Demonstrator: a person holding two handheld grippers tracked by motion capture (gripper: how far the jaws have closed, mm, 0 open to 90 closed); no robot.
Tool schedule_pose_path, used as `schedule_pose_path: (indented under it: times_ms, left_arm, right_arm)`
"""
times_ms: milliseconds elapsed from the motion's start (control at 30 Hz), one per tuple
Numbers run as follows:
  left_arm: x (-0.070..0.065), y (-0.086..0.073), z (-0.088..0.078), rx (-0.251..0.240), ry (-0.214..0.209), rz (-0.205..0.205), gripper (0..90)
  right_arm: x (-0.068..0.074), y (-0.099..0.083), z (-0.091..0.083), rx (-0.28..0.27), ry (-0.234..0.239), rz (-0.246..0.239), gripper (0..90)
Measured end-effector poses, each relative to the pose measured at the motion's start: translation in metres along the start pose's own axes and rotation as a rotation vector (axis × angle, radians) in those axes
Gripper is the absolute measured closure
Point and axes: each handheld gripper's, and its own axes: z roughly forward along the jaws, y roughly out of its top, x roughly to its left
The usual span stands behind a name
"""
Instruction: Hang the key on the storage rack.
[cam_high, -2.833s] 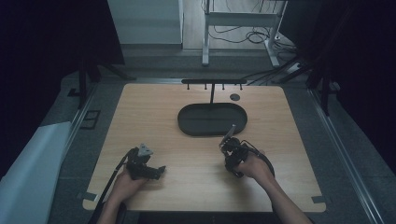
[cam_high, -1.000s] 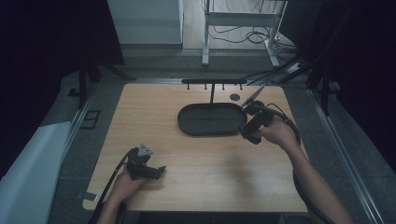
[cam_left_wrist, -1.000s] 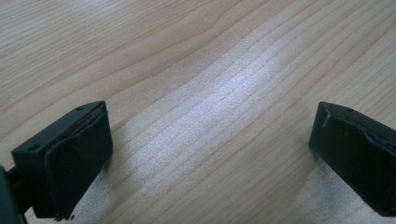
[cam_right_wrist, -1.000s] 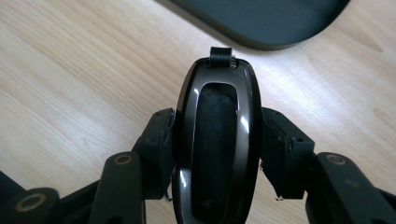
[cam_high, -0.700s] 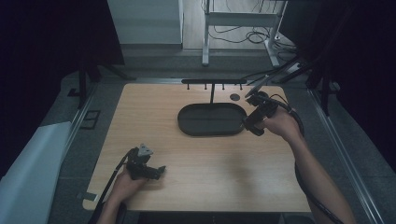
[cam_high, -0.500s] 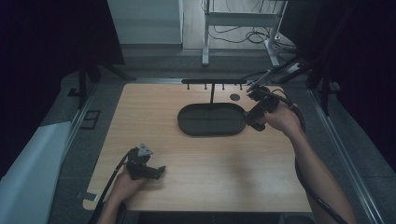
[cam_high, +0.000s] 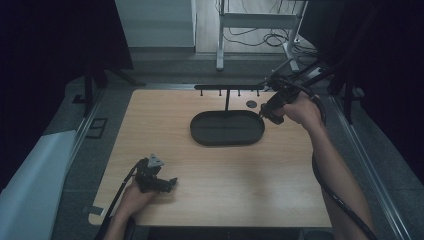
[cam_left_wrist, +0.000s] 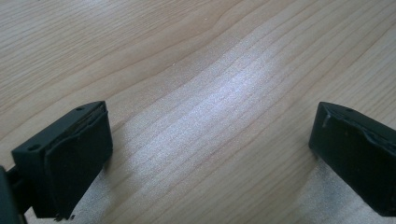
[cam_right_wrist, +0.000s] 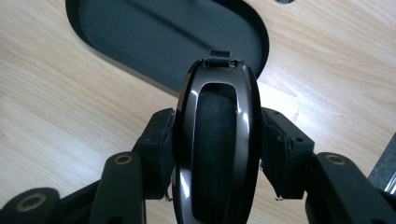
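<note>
A glossy black oblong fob (cam_right_wrist: 217, 93) with a small loop at its top end stands upright between the pads of my right gripper (cam_right_wrist: 219, 149), which is shut on it. That right gripper (cam_high: 268, 111) hangs raised over the right end of the black oval tray (cam_high: 200, 134), just below the hook rack (cam_high: 227, 87). The tray (cam_right_wrist: 116, 51) lies under and ahead of the fob and holds nothing visible. My left gripper (cam_high: 170, 183) rests near the table's front left; its jaws (cam_left_wrist: 210, 154) stand open over bare wood.
A thin post holds the hook rack up behind the tray. A small round grommet (cam_high: 251, 104) sits in the tabletop beside the right hand. The right gripper's cable (cam_high: 330, 190) trails along the forearm. Dark stands and cables lie beyond the table's far edge.
The right hand has carried the fob from the front middle of the table up and back to the right end of the tray, still rising. The left gripper has kept still.
</note>
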Motion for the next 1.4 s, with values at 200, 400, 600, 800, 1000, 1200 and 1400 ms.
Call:
schedule_pose_path:
  times_ms: [200,400,600,800,1000,1200,1400]
  left_arm:
    - [0.000,0.000,0.000,-0.003,0.000,-0.003,0.0]
    - [0.000,0.000,0.000,-0.003,0.000,-0.003,0.0]
    - [0.000,0.000,0.000,-0.003,0.000,-0.003,0.0]
    - [0.000,0.000,0.000,-0.003,0.000,-0.002,0.0]
    - [0.000,0.000,0.000,-0.003,0.000,-0.005,0.0]
    - [0.000,0.000,0.000,-0.003,-0.001,-0.004,0.0]
    - [0.000,0.000,0.000,-0.001,0.001,0.000,0.0]
  right_arm:
    - [-0.003,0.011,-0.004,-0.012,-0.006,0.017,48.5]
    - [-0.007,0.019,-0.006,-0.021,-0.012,0.033,48.5]
    - [-0.010,0.031,-0.010,-0.041,-0.021,0.057,48.5]
    - [-0.014,0.041,-0.013,-0.072,-0.017,0.088,48.5]
    - [-0.016,0.048,-0.014,-0.085,-0.021,0.102,48.5]
    - [-0.018,0.055,-0.013,-0.097,-0.031,0.110,48.5]
    - [-0.021,0.062,-0.010,-0.108,-0.053,0.123,48.5]
